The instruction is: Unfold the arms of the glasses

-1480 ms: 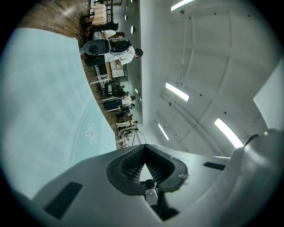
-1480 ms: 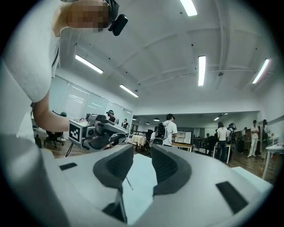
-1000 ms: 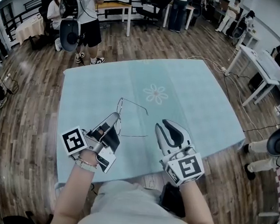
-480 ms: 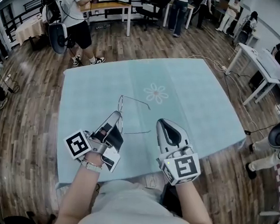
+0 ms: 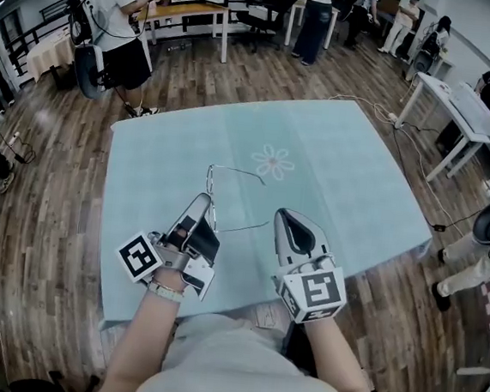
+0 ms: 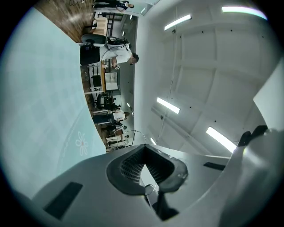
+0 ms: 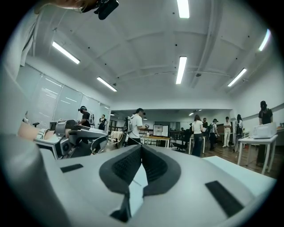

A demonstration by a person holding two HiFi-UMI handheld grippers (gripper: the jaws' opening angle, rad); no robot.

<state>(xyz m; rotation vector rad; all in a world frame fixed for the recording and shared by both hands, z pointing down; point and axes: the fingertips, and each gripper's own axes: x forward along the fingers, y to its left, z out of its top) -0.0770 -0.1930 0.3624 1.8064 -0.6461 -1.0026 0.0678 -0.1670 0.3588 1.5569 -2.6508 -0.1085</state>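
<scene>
The thin wire-framed glasses [image 5: 237, 170] hang above the light-blue tablecloth [image 5: 342, 174]. My left gripper [image 5: 204, 202] is shut on the front frame, beside a lens. A loop of that wire [image 6: 149, 189] shows between its pads [image 6: 133, 166]. One arm sticks out over the cloth, and the other runs right to my right gripper [image 5: 281, 215]. The right jaws have just been closing and now stand shut on the tip of that arm. A thin wire shows behind the right pads [image 7: 126, 166]. In the right gripper view, a round lens [image 7: 98, 144] shows at the left gripper.
A flower print [image 5: 272, 163] marks the cloth beyond the glasses. The table's front edge is close to my body. A person with a backpack [image 5: 115, 23] stands at the far left, others further back. White tables [image 5: 459, 117] stand to the right on the wooden floor.
The right gripper's jaws went from wide open to shut at the tip of the near arm. That arm's tip has drifted right and up. The left gripper tilted slightly, still holding the frame.
</scene>
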